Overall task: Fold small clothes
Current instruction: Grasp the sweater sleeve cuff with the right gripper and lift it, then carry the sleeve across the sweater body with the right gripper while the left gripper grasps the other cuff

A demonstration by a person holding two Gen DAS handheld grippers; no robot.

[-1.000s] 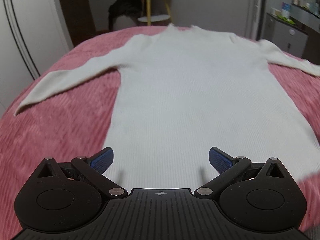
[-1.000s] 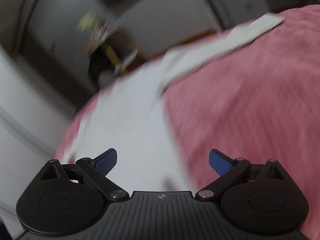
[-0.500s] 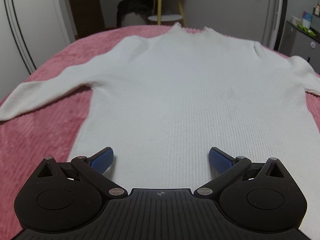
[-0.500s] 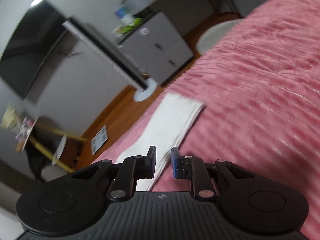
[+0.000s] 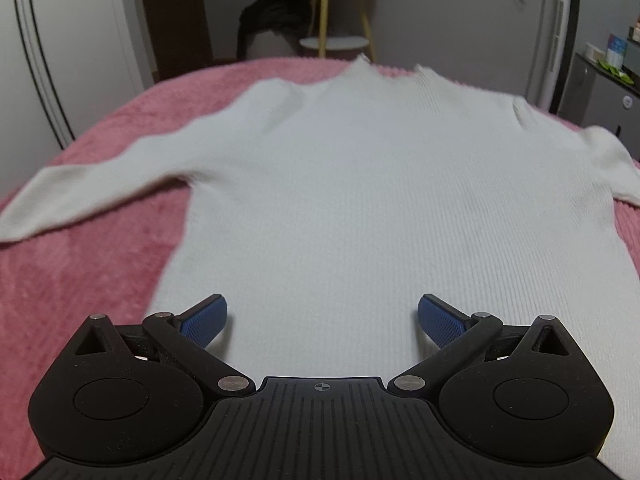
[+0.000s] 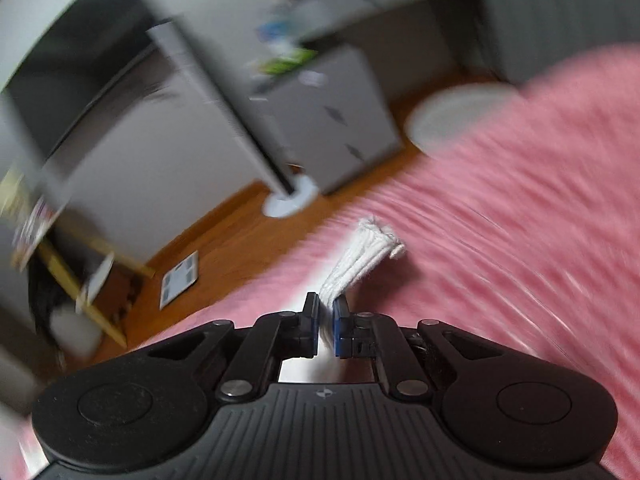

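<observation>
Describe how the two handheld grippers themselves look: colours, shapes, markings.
Both look alike. The left gripper has a matte black body with a ribbed central plate bearing a small crosshair mark, two round black discs either side, silver pivot pins, and black linkage arms ending in blue textured pads. The right gripper shows the same black ribbed body, discs and silver pins, with blue on its jaws. No cables or sleeves are visible.

Right gripper (image 6: 327, 322): fingers (image 6: 311, 320) clamped on a bunched white sleeve cuff (image 6: 366, 254), which runs from the fingers toward 1 o'clock above the pink bedspread (image 6: 520, 220). Grey cabinet (image 6: 328, 120) at 12 o'clock on the wooden floor (image 6: 224, 240). White scale (image 6: 180, 279) at 10 o'clock. View heavily motion-blurred.
</observation>
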